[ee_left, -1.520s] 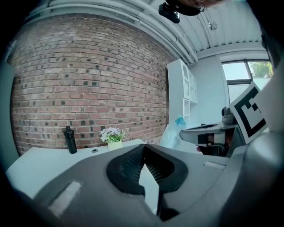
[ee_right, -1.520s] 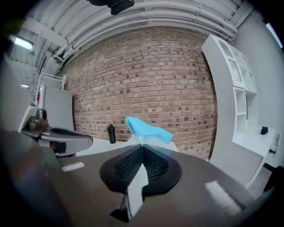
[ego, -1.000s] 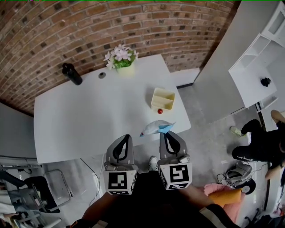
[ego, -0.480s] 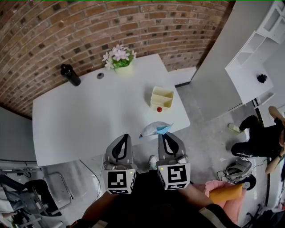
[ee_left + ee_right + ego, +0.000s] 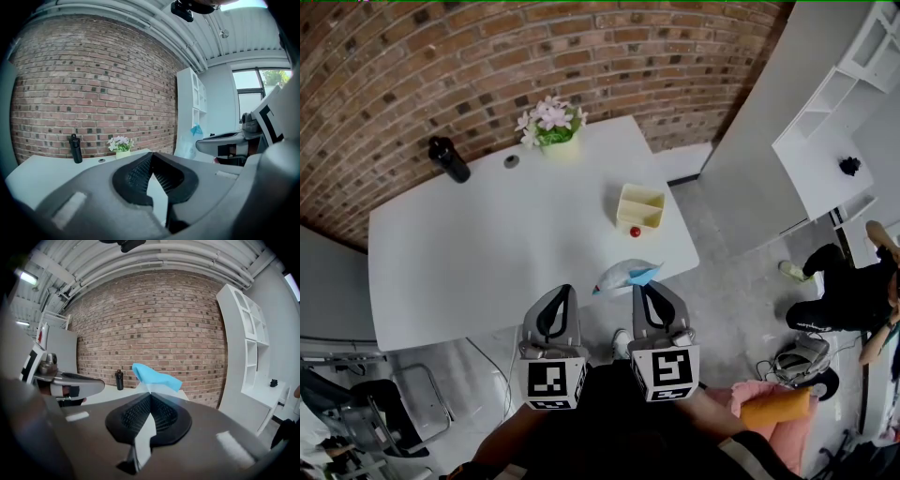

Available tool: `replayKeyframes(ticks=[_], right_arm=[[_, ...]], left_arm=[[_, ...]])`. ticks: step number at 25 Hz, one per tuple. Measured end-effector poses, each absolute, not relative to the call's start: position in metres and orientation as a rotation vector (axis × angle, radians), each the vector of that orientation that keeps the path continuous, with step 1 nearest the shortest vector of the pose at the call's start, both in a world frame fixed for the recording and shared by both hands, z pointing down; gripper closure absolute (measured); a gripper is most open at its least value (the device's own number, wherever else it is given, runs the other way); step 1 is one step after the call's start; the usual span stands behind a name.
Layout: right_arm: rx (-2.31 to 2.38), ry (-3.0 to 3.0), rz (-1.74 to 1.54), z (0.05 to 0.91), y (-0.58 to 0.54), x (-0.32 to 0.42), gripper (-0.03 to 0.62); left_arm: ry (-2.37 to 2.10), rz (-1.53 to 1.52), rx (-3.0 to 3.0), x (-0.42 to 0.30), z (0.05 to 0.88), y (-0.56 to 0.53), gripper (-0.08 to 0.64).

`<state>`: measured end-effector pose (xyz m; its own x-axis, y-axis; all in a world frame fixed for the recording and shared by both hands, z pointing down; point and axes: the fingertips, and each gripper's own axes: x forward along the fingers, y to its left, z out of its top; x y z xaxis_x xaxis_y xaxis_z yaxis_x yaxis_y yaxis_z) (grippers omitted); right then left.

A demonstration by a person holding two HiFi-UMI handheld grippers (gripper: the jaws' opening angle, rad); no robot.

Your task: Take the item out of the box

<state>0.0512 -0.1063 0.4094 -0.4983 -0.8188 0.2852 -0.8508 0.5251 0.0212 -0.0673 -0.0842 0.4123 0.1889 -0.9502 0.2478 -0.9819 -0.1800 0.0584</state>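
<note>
Item: a thin plastic bag (image 5: 623, 275), clear film with a crumpled sky-blue upper part, no print legible. It is out of the box (image 5: 643, 206) and lies on the box's near side, toward me, at the bench (image 5: 487, 253) edge. My right hand-held gripper (image 5: 645, 289) is closed on it: in the right gripper view the ribbed black pads meet at the tip (image 5: 150, 397) and the bag (image 5: 154, 376) rises straight from that pinch.

The box is pale yellow, rectangular, open-topped, with a divider making two compartments. Both look empty. A small, round, glossy red object (image 5: 636, 232) sits just at the box's near edge; I cannot tell whether it touches the box.

My left hand-held gripper (image 5: 562, 292) is on the near side of the box, to the left of the bag, jaws together with nothing between them (image 5: 151, 157). Each gripper carries a white cube with black square markers.

The bench is smooth, matt white. Beyond the box, to its left, stand a pale pot of pink-white flowers (image 5: 551, 122), a small grey disc (image 5: 512, 160) and, farthest left, a black bottle (image 5: 450, 157). Behind them is a red brick wall (image 5: 581, 37).
</note>
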Motion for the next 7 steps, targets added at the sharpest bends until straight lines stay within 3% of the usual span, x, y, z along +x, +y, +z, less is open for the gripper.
replayKeyframes(ticks=[7], right_arm=[[1.42,-2.486,0.191,0.4119,-0.1083,0.0599,0.592]], left_arm=[[-1.852,0.231,2.266,-0.0596,0.4136,-0.0874,0.555]])
